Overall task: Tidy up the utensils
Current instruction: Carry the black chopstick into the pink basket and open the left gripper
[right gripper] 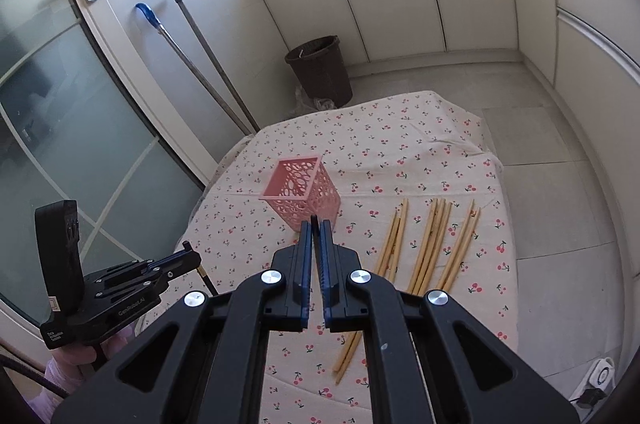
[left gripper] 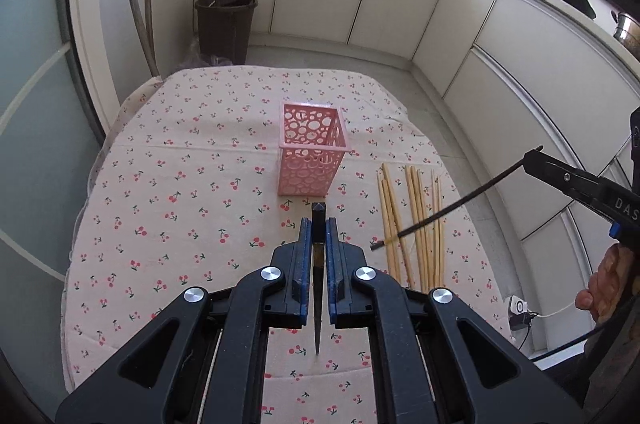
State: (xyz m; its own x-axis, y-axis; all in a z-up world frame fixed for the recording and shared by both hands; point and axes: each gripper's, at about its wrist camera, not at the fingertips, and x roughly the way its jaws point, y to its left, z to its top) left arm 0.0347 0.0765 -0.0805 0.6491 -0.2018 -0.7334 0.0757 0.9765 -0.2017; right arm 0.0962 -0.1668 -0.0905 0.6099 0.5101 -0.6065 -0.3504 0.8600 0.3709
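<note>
Slim black chopstick in left tool, perforated pink basket beyond.

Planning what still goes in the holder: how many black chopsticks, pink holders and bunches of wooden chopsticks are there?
Black chopsticks: 2, one in the left tongs, one in the right tongs
Pink holder: 1
Wooden chopstick bunches: 3
Total: 6
</note>
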